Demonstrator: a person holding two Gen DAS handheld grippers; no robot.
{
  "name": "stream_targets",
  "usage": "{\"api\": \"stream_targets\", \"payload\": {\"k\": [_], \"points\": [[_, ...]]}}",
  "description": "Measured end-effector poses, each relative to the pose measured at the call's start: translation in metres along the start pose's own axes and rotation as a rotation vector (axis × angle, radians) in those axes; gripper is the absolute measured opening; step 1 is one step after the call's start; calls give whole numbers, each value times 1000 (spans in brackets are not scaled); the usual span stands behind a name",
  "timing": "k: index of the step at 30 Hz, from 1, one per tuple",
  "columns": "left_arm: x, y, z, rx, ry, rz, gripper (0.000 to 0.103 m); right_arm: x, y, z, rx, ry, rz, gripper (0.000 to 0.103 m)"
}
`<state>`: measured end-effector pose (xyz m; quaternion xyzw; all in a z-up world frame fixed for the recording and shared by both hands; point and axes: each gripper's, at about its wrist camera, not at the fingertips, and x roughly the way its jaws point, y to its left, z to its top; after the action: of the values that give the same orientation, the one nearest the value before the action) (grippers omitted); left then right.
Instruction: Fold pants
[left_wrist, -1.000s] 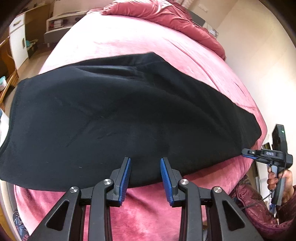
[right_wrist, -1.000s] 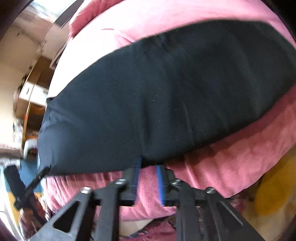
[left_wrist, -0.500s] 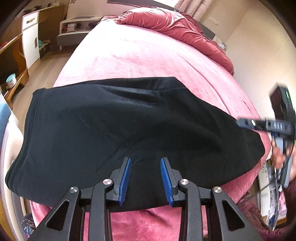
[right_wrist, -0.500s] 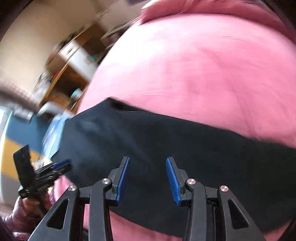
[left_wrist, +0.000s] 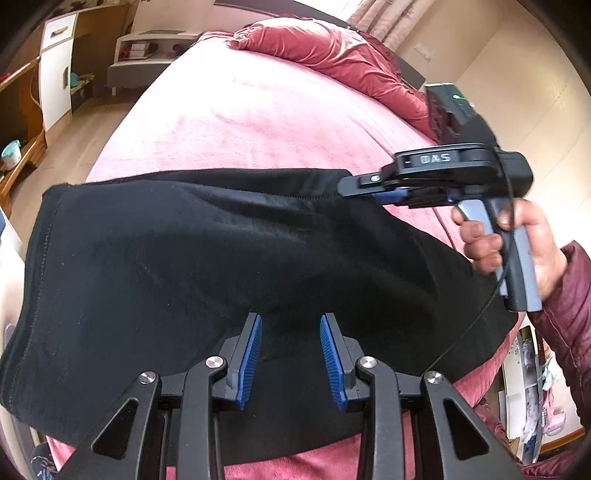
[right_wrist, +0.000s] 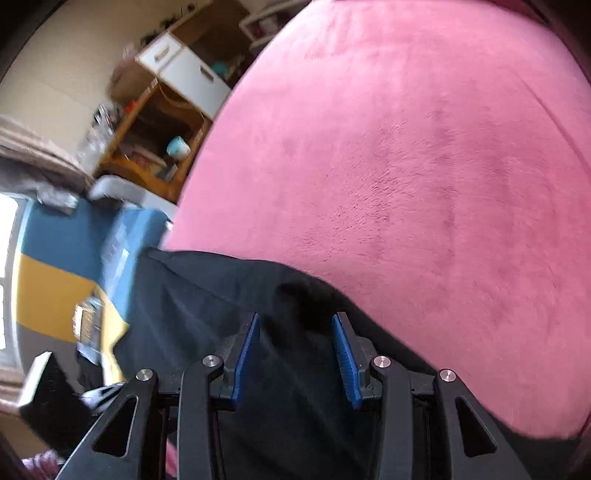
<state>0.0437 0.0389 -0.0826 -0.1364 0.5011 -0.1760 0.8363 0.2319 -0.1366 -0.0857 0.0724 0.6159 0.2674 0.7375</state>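
Note:
Black pants lie flat across the near end of a pink bed, folded in half lengthwise. My left gripper is open and empty, hovering over the pants' near middle. My right gripper shows in the left wrist view over the far edge of the pants, held by a hand. In the right wrist view it is open and empty above the black cloth at its far edge.
A red duvet is bunched at the head of the bed. A wooden desk with a white cabinet and a low shelf stand left of the bed. A blue and yellow surface lies beside the bed.
My right gripper has swung from the near right edge of the bed up over the far edge of the pants and opened wider. My left gripper has risen a little over the cloth.

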Motion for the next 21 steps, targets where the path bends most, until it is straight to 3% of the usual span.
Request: {"api": "stream_targets", "payload": {"k": [2, 3, 4, 7, 9, 13, 18, 21], "points": [[7, 3, -2, -7, 17, 8, 33, 12, 2, 6, -15, 29, 9, 38], [8, 4, -4, -9, 27, 16, 33, 14, 5, 7, -36, 24, 12, 20], [12, 5, -6, -13, 36, 23, 33, 12, 10, 9, -53, 2, 23, 11], [20, 12, -13, -49, 57, 24, 33, -4, 10, 10, -39, -122, 36, 5], [23, 17, -15, -85, 48, 7, 33, -6, -2, 8, 12, -162, 23, 5], [22, 14, -13, -94, 59, 12, 33, 29, -6, 2, 20, -117, -49, 5], [4, 19, -12, -116, 43, 36, 33, 19, -1, 0, 21, -129, -53, 7], [-25, 36, -13, -158, -21, 79, 34, 9, 13, -6, 24, -169, -65, 21]]}}
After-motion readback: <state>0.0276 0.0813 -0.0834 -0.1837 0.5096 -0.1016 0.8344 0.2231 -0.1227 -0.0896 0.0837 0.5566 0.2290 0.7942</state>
